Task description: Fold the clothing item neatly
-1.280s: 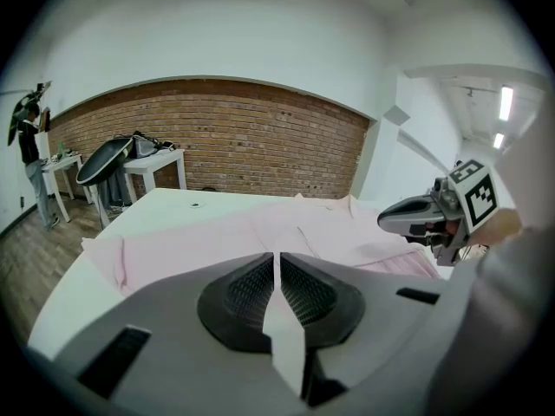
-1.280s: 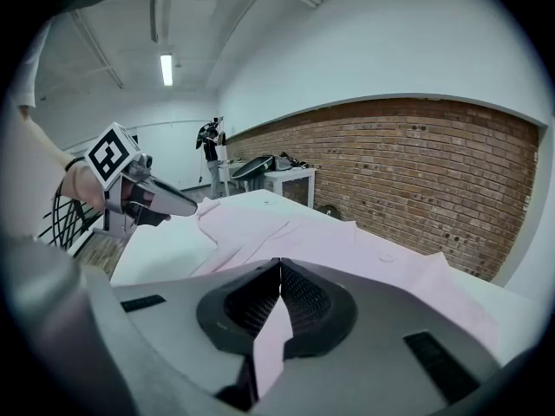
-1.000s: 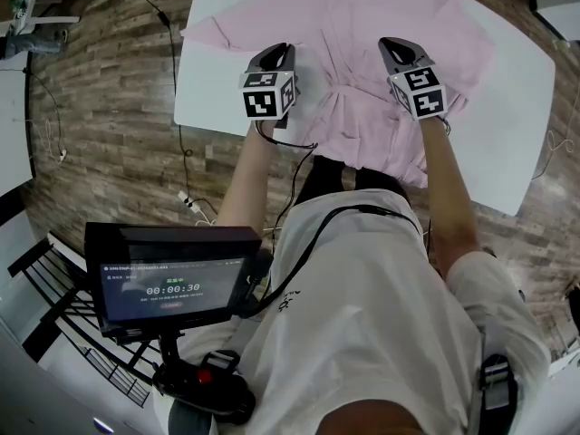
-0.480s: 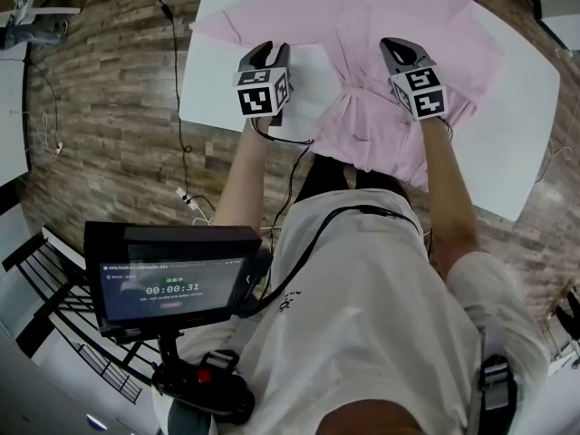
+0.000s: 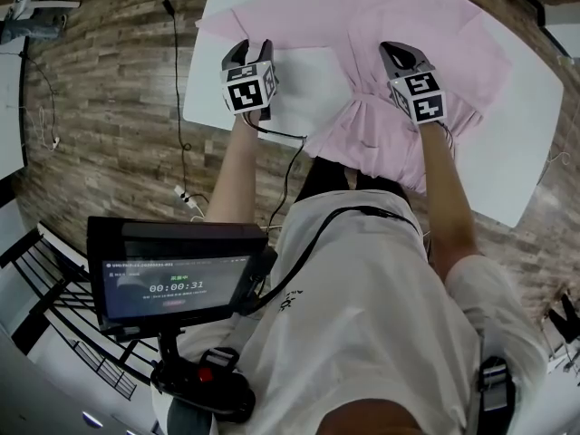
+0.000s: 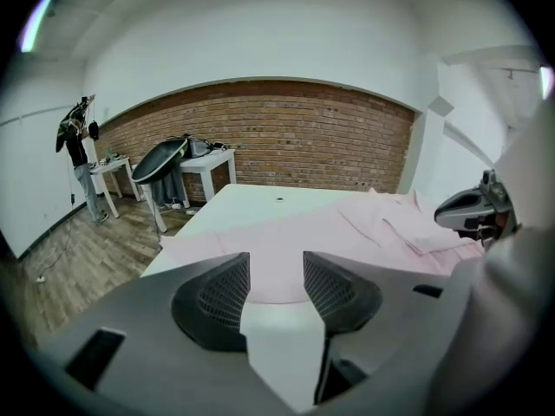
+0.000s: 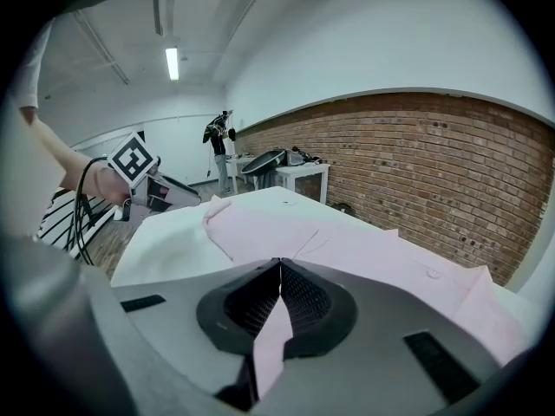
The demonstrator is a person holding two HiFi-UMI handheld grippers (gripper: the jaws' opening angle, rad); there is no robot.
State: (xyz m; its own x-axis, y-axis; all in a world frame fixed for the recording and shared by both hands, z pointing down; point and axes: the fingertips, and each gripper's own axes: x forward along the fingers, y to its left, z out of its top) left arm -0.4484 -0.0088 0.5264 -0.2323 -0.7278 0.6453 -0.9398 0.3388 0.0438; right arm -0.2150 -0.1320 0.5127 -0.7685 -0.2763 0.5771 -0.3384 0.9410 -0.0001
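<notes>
A pink shirt [image 5: 408, 21] lies spread on the white table [image 5: 512, 152], with its near edge bunched and hanging over the front. My right gripper [image 5: 399, 54] is shut on a fold of that pink fabric, which sticks out between its closed jaws [image 7: 279, 271]. My left gripper [image 5: 247, 48] stands over bare table just left of the shirt body, below the left sleeve [image 5: 245, 21]. Its jaws have just been opening and nothing is between them [image 6: 276, 271]. Past them I see white table and the pink shirt [image 6: 347, 232].
The table's left edge [image 5: 192, 89] is close to my left gripper, with wooden floor and a cable [image 5: 177, 53] beyond it. A screen on a rig [image 5: 172, 284] hangs at the person's chest. Other tables [image 6: 208, 165] and a brick wall stand far off.
My left gripper has moved left, off the shirt's front part, and its jaws have opened and let the fabric go. My right gripper stays shut on the shirt, almost in place.
</notes>
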